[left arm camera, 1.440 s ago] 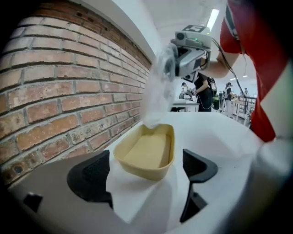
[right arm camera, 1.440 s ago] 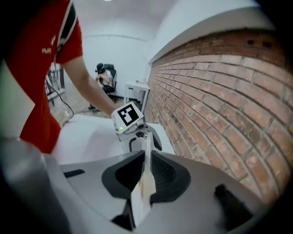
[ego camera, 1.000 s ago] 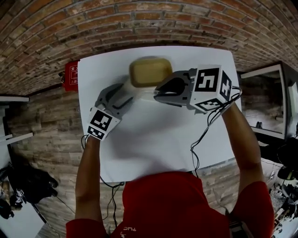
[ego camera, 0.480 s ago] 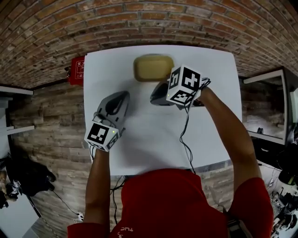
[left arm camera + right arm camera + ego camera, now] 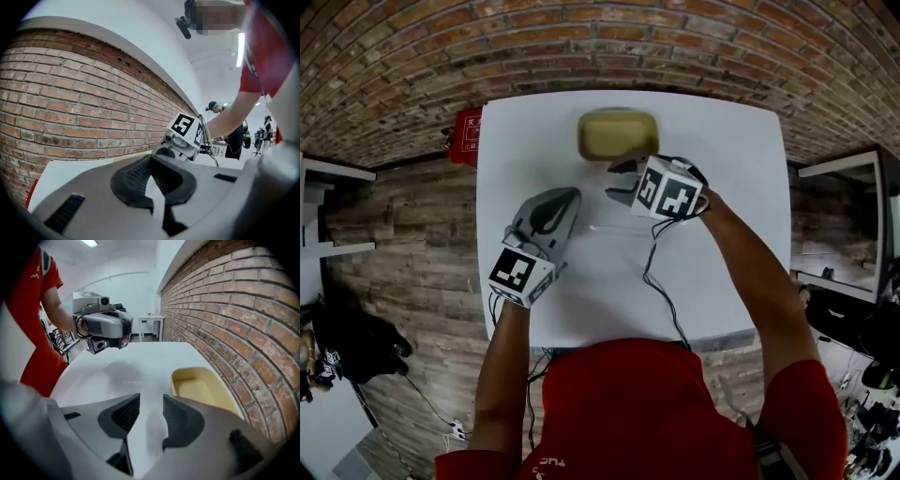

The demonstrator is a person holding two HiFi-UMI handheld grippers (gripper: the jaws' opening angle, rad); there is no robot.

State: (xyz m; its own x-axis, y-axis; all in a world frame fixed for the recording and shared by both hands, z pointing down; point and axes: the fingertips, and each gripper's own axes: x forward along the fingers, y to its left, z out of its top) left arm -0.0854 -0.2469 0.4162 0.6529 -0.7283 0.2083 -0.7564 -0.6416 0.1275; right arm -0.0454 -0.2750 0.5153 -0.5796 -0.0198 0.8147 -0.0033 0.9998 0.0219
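Right gripper [image 5: 151, 399] first: its jaws stand a little apart, a narrow gap with only bare white table [image 5: 722, 150] showing through, and nothing is caught between the pads. It hangs low over the tabletop, pointing at the far edge by the brick wall [image 5: 70, 108]. From my seat the yellow tray [image 5: 617, 136] lies just beside this gripper, off to the right of its right jaw, which hides the tray's near corner. I cannot tell whether jaw and tray touch. The tray is shallow, rounded at the corners and sits at the far side of the table, close to the wall.

On my other feed the left gripper [image 5: 151, 156] has its jaws brought together, tips meeting, and I see nothing pinched in them. It is angled toward the right gripper, and in the head view it sits nearer the person and well apart from the tray. Between the two grippers I make out a faint glossy patch [image 5: 119, 379] on the tabletop, too faint to tell what it is. A red sign [image 5: 469, 134] shows past the table's left edge.
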